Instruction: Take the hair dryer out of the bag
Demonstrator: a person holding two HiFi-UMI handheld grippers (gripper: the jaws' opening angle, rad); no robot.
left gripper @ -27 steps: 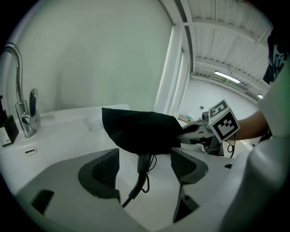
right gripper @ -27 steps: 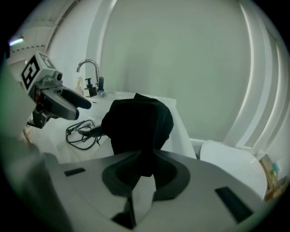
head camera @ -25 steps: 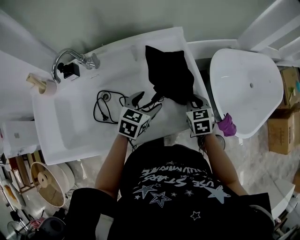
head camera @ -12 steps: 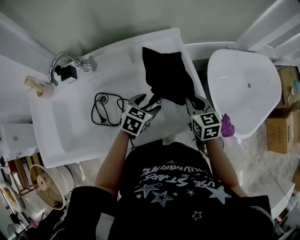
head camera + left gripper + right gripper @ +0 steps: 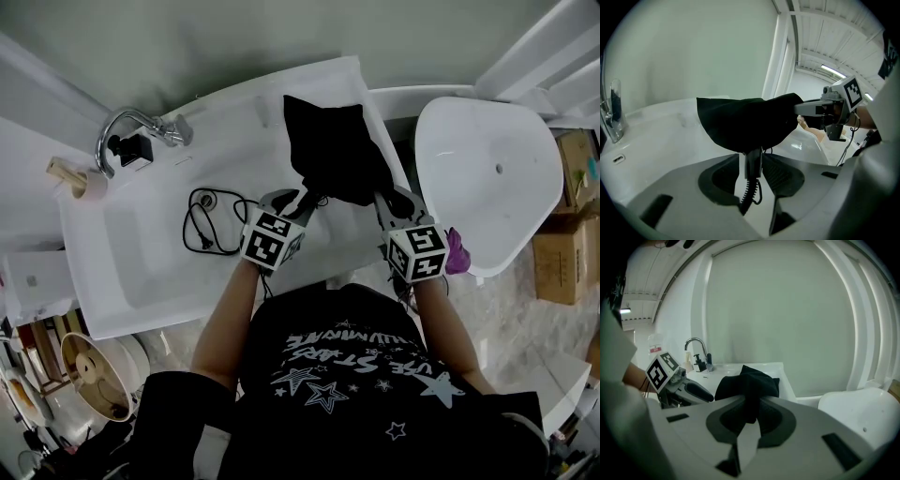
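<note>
The black fabric bag (image 5: 333, 150) lies on the right-hand part of the white moulded sink unit (image 5: 141, 272), with its open end turned toward the operator. The right gripper (image 5: 394, 199) is closed on a fold of the bag's near edge, and the right gripper view shows black cloth pinched between its pads. The black hair dryer (image 5: 752, 161) remains almost wholly inside the bag. Only the lower end of its handle, with the ribbed cord sleeve, projects from the opening. The left gripper (image 5: 298, 199) is positioned at that opening. Its jaws have just been closing, and the left gripper view shows the handle end between the pads, which appear to bear on it from both sides. The black power cord (image 5: 208, 223) is already outside the bag and lies looped in the basin near the drain. Assessment: the bag is restrained and a grip on the handle looks established, so extraction is only beginning. Remaining work: draw the dryer body clear of the cloth and set it down.
</note>
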